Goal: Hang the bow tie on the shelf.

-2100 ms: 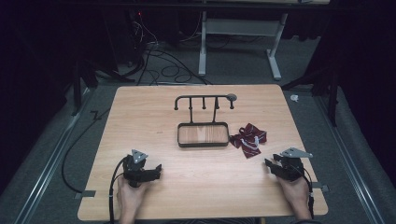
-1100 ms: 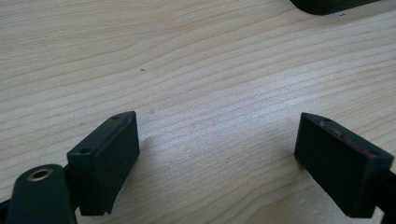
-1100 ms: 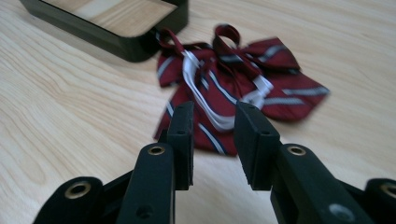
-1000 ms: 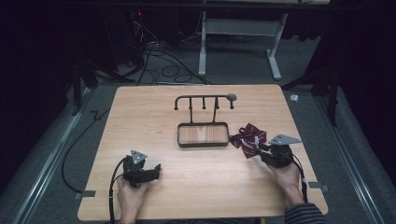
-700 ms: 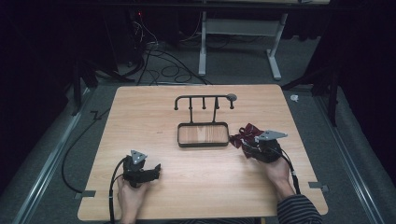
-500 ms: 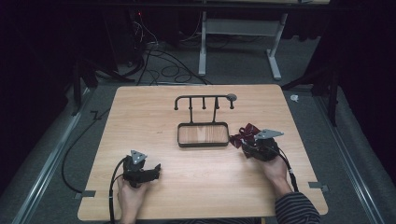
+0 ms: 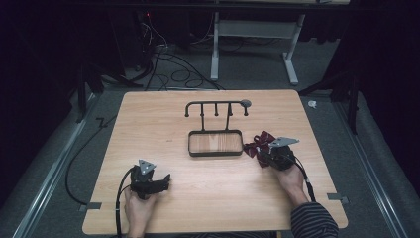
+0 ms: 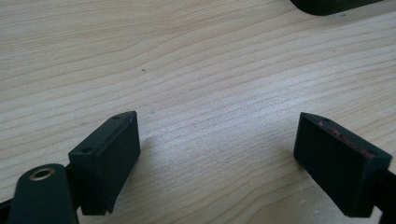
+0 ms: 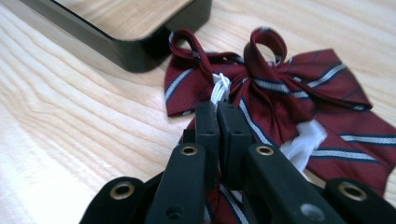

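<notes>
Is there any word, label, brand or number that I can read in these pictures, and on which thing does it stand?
There is none to read.
Bow tie: stripes, no letters.
Tray and rack: no label.
Left claw, right claw: plain black, no marking.
Table: wood grain, no text.

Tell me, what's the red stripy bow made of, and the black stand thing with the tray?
The bow looks like woven cloth: soft folds, a slight sheen, dark and pale stripes, with a white elastic-looking band. The stand seems to be black-painted metal rod, thin and matte, though that is a guess. Its tray has a dark rim and a wood-grain floor.
</notes>
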The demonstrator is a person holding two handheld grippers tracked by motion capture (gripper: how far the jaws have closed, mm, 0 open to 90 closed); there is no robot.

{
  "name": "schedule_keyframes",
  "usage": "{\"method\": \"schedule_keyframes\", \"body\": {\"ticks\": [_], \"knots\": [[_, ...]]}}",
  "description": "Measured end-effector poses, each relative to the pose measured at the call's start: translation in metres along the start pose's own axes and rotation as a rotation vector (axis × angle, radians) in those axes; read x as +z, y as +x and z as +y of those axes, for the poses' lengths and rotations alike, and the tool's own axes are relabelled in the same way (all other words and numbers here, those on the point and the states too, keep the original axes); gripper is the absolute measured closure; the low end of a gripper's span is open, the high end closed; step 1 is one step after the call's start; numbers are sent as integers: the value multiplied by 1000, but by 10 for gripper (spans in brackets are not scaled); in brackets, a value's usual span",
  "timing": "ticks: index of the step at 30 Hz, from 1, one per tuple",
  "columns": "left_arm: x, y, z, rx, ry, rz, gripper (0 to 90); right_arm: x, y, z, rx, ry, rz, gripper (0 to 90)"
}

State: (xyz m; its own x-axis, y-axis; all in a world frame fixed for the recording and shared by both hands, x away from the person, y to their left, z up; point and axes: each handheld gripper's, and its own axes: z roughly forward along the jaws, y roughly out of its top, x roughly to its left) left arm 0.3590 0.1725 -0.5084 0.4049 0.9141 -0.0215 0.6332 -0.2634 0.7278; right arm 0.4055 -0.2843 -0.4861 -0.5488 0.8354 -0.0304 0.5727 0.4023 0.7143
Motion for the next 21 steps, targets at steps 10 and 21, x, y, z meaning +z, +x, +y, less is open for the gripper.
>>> {"method": "schedule_keyframes", "body": {"ticks": [10, 21], "knots": [[0, 0, 0, -2, -3, 2, 152, -45, -2, 12, 0, -128, 82, 900], [-1, 0, -1, -1, -2, 0, 157, -96, 1, 45, -8, -264, 155, 900]]}}
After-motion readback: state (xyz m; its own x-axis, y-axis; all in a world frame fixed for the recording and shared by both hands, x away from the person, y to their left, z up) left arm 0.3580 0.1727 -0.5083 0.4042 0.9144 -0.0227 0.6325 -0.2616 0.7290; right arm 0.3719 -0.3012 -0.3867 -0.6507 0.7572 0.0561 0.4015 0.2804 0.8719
